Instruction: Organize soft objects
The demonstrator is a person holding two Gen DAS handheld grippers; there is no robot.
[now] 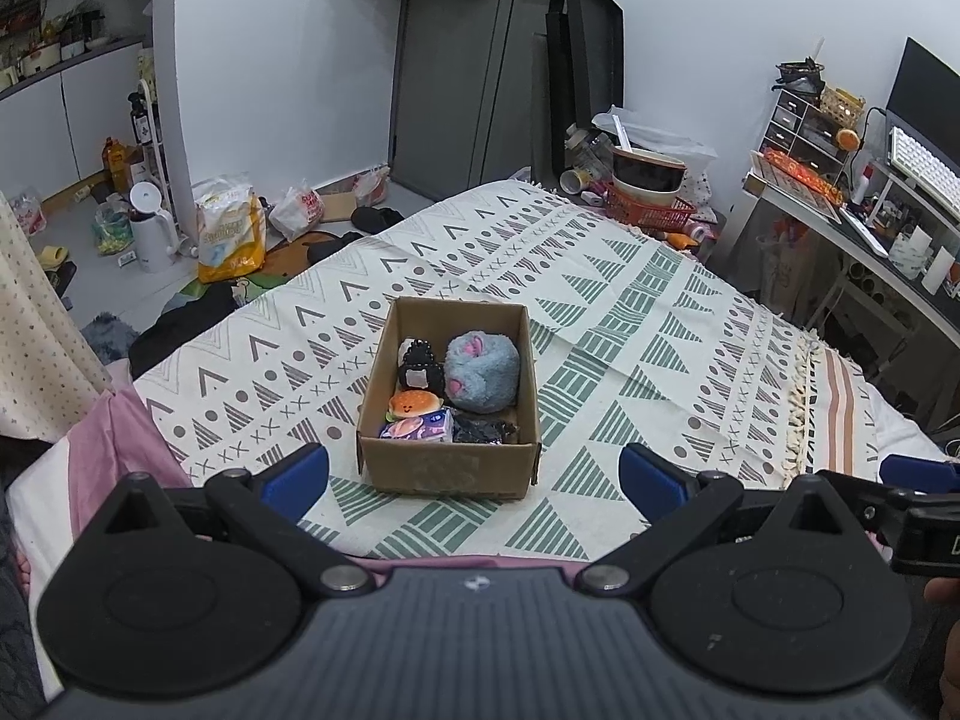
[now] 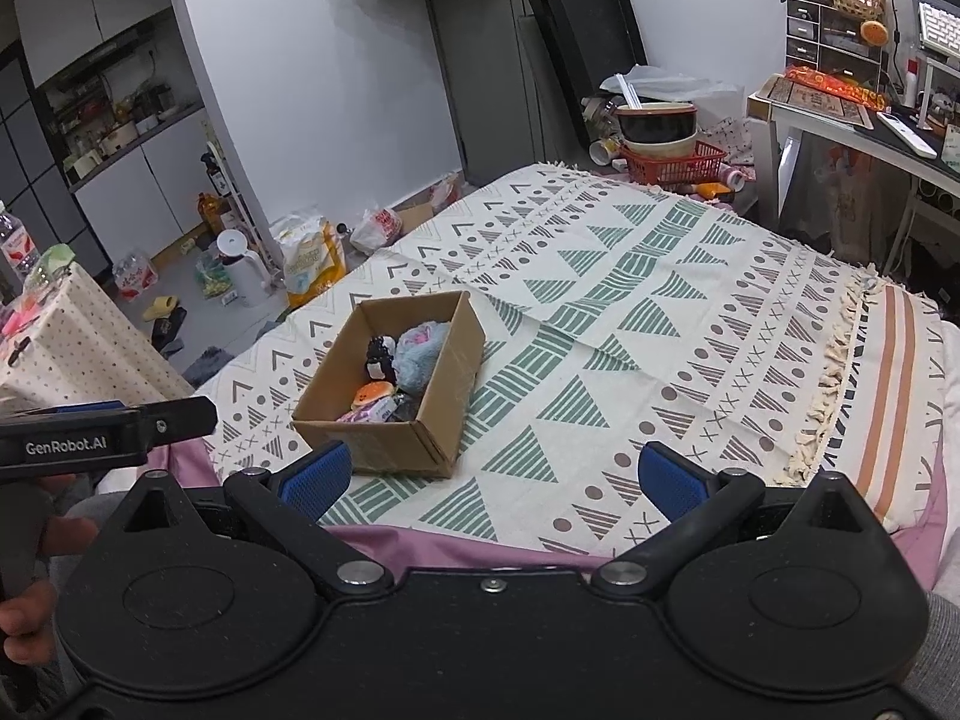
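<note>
An open cardboard box (image 1: 447,468) (image 2: 390,444) sits on the patterned cloth near the bed's front edge. Inside lie a fluffy blue plush (image 1: 483,369) (image 2: 420,348), a black and white toy (image 1: 419,367) (image 2: 380,358), an orange burger toy (image 1: 414,404) (image 2: 371,393), a purple packet (image 1: 417,427) and a dark crinkled item (image 1: 480,429). My left gripper (image 1: 474,474) stands open just in front of the box, nothing between its blue pads. My right gripper (image 2: 495,474) is open too, to the right of the box and empty.
The patterned cloth (image 1: 630,312) covers the bed, with a fringe (image 2: 834,372) at the right. A red basket with bowls (image 1: 651,192) sits at the far corner. A desk (image 2: 852,120) stands at the right, and bags and a white jug (image 1: 150,234) litter the floor at the left.
</note>
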